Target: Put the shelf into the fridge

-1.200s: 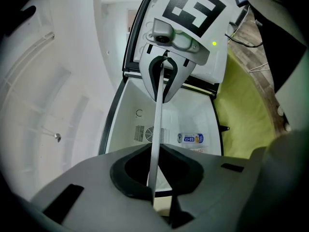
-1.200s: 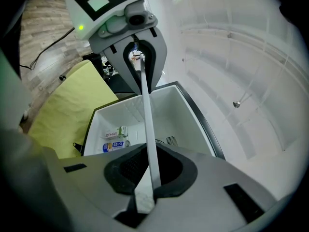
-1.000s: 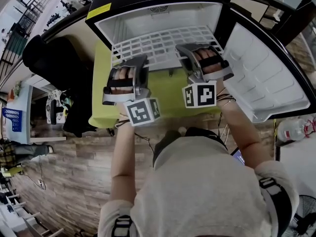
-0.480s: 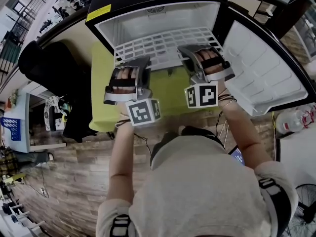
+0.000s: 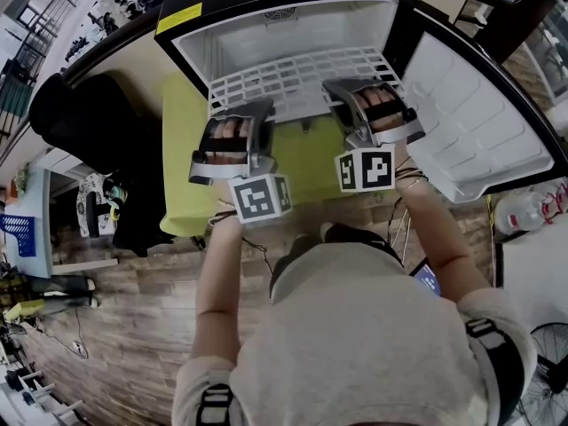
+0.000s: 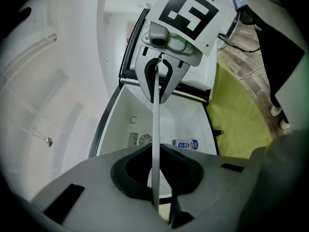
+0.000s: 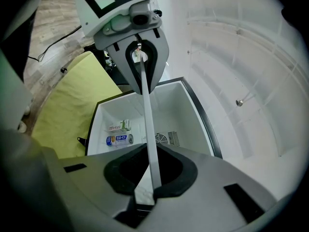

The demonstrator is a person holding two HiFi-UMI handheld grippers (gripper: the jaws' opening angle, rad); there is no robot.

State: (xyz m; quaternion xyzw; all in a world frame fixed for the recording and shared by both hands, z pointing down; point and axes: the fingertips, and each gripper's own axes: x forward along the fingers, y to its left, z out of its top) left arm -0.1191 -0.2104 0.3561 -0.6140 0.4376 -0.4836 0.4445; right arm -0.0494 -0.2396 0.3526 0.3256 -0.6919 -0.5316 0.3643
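Note:
A white wire shelf (image 5: 293,82) lies level in the mouth of the open small fridge (image 5: 284,25), its back part inside. My left gripper (image 5: 235,121) is shut on the shelf's front left part, and my right gripper (image 5: 358,96) is shut on its front right part. In the left gripper view the shelf (image 6: 155,129) shows edge-on as a thin white strip running from my left gripper's (image 6: 155,199) jaws to the right gripper (image 6: 159,74). The right gripper view mirrors this: the shelf (image 7: 147,124) runs from my right gripper (image 7: 150,187) to the left gripper (image 7: 140,57).
The fridge door (image 5: 470,131) stands wide open at the right. The fridge stands on a yellow-green surface (image 5: 306,162). A can (image 7: 118,140) and a small carton (image 7: 123,126) lie inside. A black chair (image 5: 80,105) is at the left, a water bottle (image 5: 524,233) at the right.

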